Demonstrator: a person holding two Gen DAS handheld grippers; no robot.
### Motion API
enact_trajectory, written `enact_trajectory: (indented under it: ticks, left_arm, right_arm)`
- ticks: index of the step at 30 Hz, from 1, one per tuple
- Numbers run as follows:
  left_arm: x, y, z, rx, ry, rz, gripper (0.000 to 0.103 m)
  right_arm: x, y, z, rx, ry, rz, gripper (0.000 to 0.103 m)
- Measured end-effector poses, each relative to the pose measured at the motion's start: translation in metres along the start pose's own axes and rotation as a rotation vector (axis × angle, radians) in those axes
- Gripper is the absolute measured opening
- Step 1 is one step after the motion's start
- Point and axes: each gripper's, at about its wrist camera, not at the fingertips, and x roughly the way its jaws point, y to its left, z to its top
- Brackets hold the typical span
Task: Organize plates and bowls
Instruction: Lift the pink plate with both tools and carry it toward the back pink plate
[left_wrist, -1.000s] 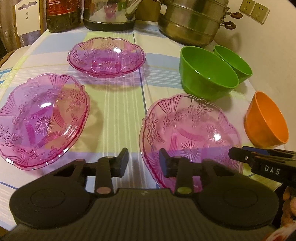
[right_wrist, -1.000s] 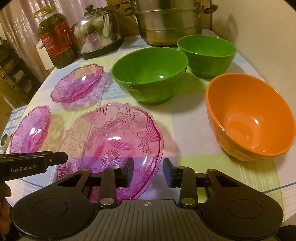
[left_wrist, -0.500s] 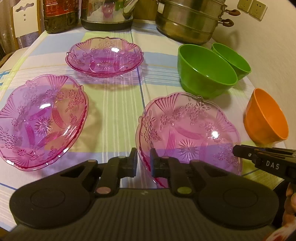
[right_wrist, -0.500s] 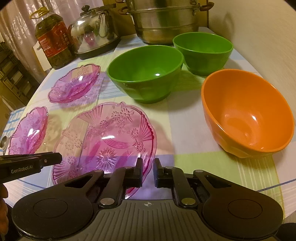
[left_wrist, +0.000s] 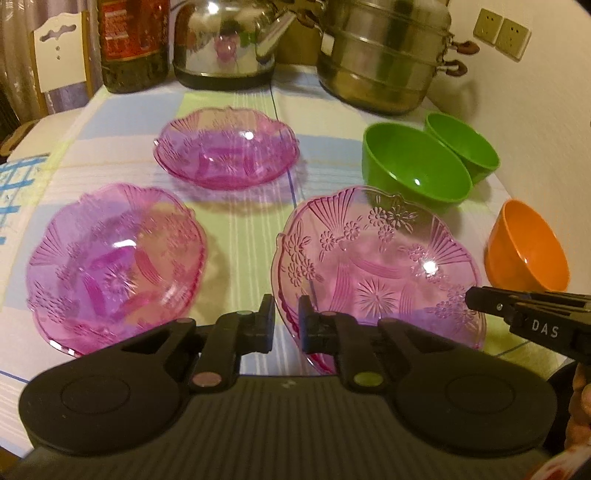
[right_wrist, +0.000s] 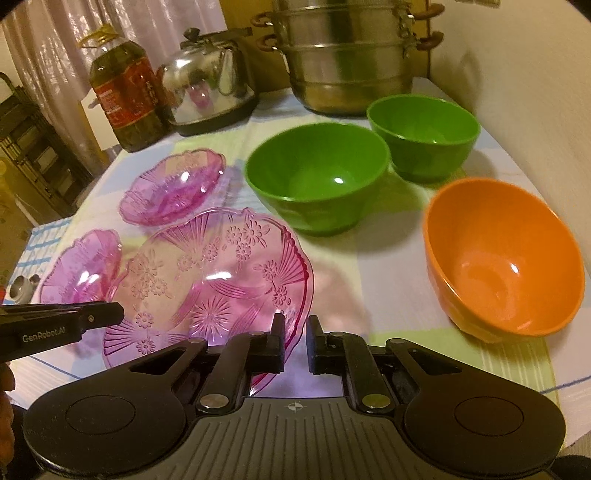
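Three plates of clear pink glass are seen, pressed with fans, flowers and starbursts: the nearest plate (left_wrist: 376, 266), one at nine o'clock (left_wrist: 114, 258), one at twelve o'clock (left_wrist: 225, 147). Two bowls (right_wrist: 317, 173) (right_wrist: 423, 129) are coloured plain green, a third (right_wrist: 502, 254) plain orange. The bench (left_wrist: 251, 229) is covered in pale checks of green, blue and white.

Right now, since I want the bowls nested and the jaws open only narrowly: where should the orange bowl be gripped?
Probably by the thin rim of the orange bowl at its near edge, one finger inside and one outside, coming down from above on the near side. It stands upright and open, its body looks too wide for the jaws, and the wall seems to crowd its far right side.
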Motion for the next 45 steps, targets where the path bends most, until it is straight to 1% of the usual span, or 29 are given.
enact_trajectory:
  ticks: [11,17,25,30,37,45]
  left_arm:
    - [-0.018,0.032,0.030,-0.032,-0.048,0.038,0.012]
    - [-0.013,0.056,0.053,-0.052,-0.068,0.061,0.012]
    - [0.013,0.083,0.086,-0.060,-0.071,0.080,0.012]
    - [0.030,0.093,0.103,-0.050,-0.076,0.089,0.012]
    - [0.055,0.106,0.125,-0.045,-0.078,0.094,0.012]
    - [0.084,0.117,0.144,-0.034,-0.076,0.100,0.012]
  right_arm:
    - [0.007,0.042,0.034,-0.018,-0.029,0.045,0.011]
    - [0.023,0.068,0.056,-0.040,-0.044,0.065,0.011]
    - [0.056,0.087,0.087,-0.034,-0.044,0.075,0.011]
    - [0.077,0.095,0.105,-0.038,-0.053,0.068,0.011]
    - [0.110,0.098,0.132,-0.029,-0.052,0.069,0.011]
    - [0.145,0.099,0.150,-0.029,-0.035,0.056,0.011]
